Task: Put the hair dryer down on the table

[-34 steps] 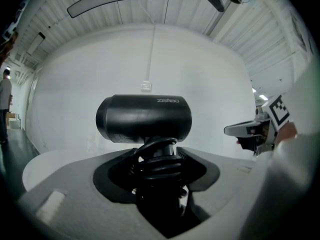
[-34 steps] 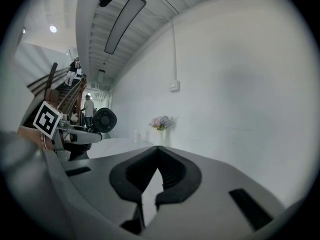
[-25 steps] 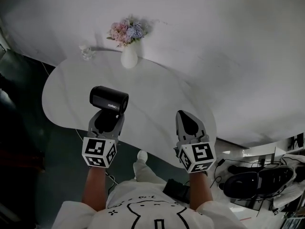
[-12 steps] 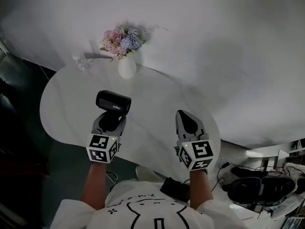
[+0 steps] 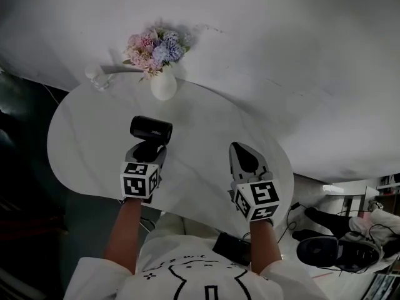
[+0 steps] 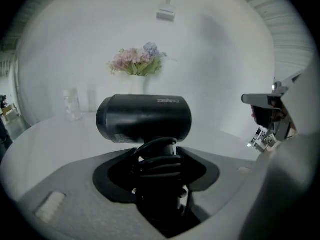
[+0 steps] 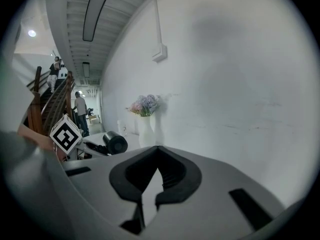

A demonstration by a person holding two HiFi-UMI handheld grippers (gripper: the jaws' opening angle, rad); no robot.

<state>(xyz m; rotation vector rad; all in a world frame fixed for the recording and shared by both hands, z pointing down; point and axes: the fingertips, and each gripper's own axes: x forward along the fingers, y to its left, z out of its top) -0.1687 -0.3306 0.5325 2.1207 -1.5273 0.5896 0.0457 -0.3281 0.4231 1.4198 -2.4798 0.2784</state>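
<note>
A black hair dryer (image 5: 151, 129) is held over the white table (image 5: 206, 120), its barrel lying crosswise and its handle pointing back into my left gripper (image 5: 148, 149). In the left gripper view the jaws of the left gripper (image 6: 157, 156) are shut on the handle, with the black cord wound round it, below the dryer's barrel (image 6: 144, 118). My right gripper (image 5: 239, 150) hovers over the table's near right part, shut with nothing in it; its jaw tips meet in the right gripper (image 7: 158, 149) view. The dryer (image 7: 115, 143) shows there at the left.
A white vase (image 5: 163, 86) of pink and blue flowers (image 5: 153, 45) stands at the table's far edge against the wall, just beyond the dryer. A small clear glass (image 5: 97, 79) stands to its left. People stand by a staircase (image 7: 50, 104) far to the left.
My left gripper has carried the hair dryer a little farther over the table, closer to the vase. The right gripper has hardly moved.
</note>
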